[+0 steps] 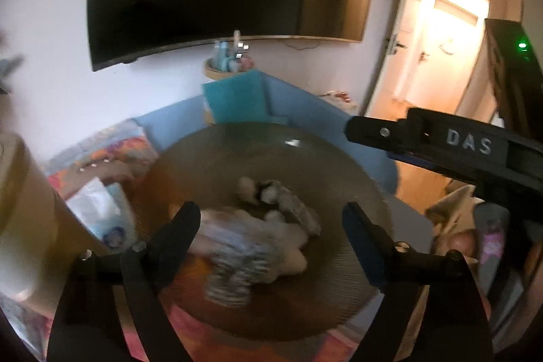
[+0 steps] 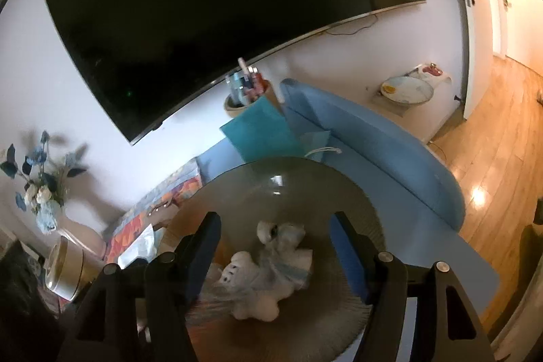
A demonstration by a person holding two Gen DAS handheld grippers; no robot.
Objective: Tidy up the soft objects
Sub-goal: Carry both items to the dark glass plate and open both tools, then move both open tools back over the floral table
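A wide round grey-brown bowl (image 1: 237, 145) sits on a low table and holds soft plush toys. A white plush figure in a striped blue-white outfit (image 1: 244, 246) lies in its middle, with a second grey-white plush (image 1: 281, 195) behind it. My left gripper (image 1: 268, 226) is open above the bowl, empty, with the striped plush between its fingers' line of sight. My right gripper (image 2: 275, 240) is open and empty over the same bowl (image 2: 305, 178); the white plush (image 2: 254, 287) and the second plush (image 2: 281, 233) lie below it. The right gripper's body (image 1: 468, 148) shows at the right of the left wrist view.
A blue bench (image 2: 373, 145) curves behind the table with a teal cushion (image 2: 261, 128). A wall TV (image 2: 203, 5) hangs above. A cup of bottles (image 2: 246, 90), a vase of flowers (image 2: 40, 185), a tissue pack (image 1: 101, 209), a patterned cloth (image 1: 112, 148) and an open door (image 1: 437, 46) surround it.
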